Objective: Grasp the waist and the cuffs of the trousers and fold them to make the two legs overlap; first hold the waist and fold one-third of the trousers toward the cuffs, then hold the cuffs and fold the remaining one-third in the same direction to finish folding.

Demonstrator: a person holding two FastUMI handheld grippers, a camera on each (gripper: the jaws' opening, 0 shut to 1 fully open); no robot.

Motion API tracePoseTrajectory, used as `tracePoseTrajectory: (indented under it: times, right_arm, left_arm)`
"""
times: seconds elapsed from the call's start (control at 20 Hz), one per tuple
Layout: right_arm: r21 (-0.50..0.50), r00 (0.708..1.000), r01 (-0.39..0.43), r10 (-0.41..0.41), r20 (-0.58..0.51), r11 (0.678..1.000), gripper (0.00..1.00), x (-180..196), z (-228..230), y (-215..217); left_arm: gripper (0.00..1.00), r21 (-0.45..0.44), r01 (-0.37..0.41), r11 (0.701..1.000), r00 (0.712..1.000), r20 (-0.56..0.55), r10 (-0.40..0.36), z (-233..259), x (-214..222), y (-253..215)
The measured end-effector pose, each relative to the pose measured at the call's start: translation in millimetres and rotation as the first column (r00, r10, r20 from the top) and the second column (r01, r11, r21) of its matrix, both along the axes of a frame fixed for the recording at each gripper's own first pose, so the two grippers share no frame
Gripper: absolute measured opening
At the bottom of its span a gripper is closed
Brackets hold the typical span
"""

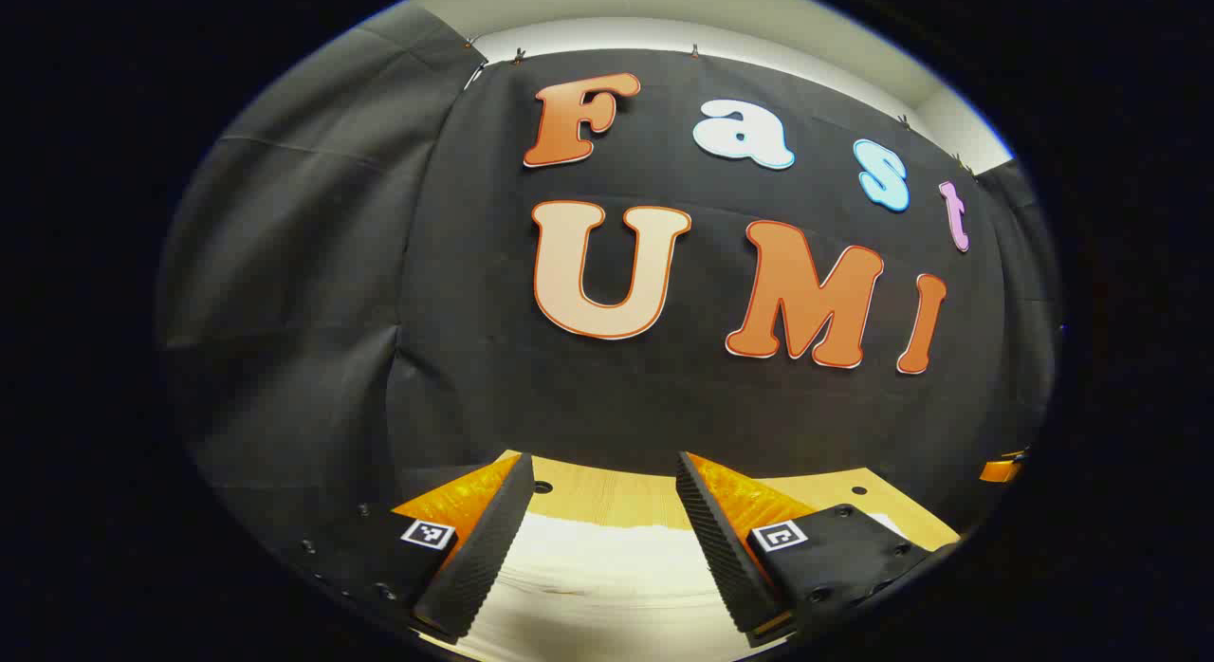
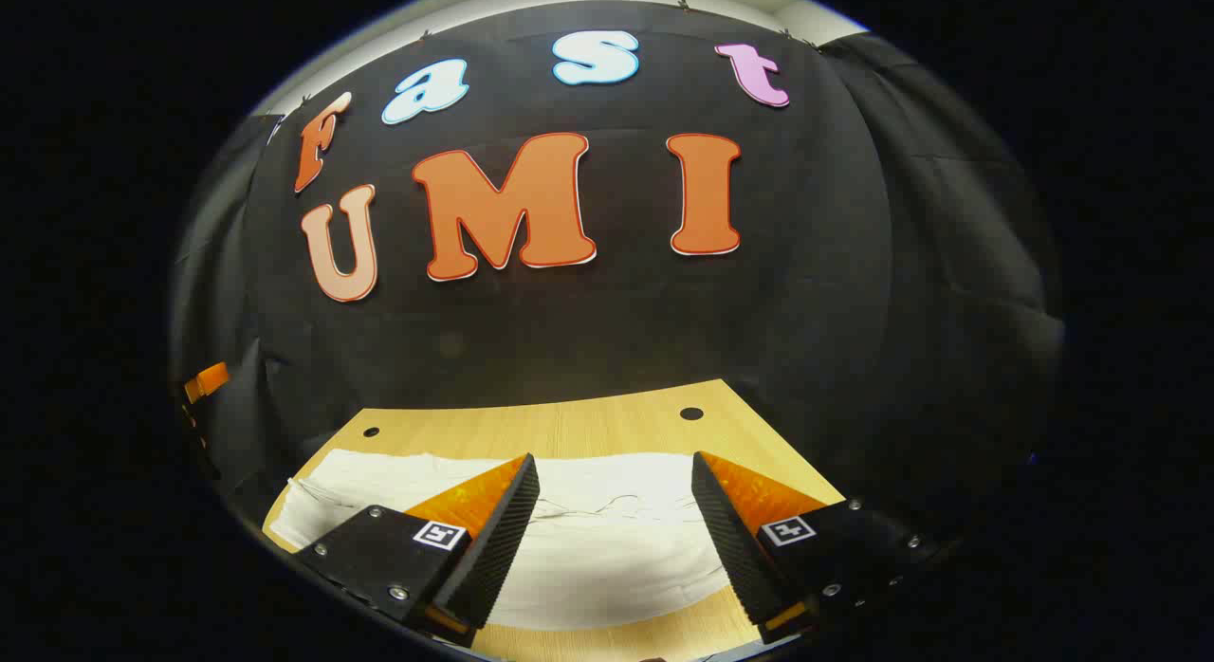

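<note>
On the pale wooden counter (image 2: 607, 420), soft white cloth trousers (image 2: 607, 548) are lying flat, spread wide across the board in front of the black cloth wall. They are looking smooth and big, so I am guessing no fold is made yet. I cannot tell which end is the waist and which is the cuffs.

Both tools are hanging in the air above the trousers. The left tool (image 1: 597, 524) is holding its two fingers wide apart, with nothing between them, and the white cloth is showing right under the gap. The right tool (image 2: 616, 529) is open the same way, pointing over the middle of the trousers and touching nothing.

So I think the job is just starting. Laying the legs together and both folds are all waiting to be done.
</note>
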State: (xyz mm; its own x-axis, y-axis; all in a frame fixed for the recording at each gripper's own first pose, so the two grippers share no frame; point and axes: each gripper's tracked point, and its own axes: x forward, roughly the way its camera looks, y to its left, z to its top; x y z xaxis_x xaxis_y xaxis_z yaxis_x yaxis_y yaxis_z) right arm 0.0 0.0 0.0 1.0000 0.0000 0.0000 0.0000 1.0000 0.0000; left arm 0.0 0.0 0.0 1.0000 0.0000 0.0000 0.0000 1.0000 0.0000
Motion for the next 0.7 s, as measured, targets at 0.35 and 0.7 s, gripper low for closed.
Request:
tracePoseTrajectory:
  times: [0.35,0.7]
  right_arm:
    - [-0.013,1.000,-0.022,0.022,0.003,1.000,0.97,4.0,1.8,18.1]
    - [-0.023,0.999,-0.032,0.032,0.009,0.999,0.97,5.6,2.0,26.9]
  left_arm:
    - [0.98,0.017,-0.027,1.000,1.000,-0.016,0.027,-3.2,-6.1,20.6]
    - [0.98,0.036,-0.035,0.999,0.999,-0.023,0.036,-1.9,-9.6,27.9]
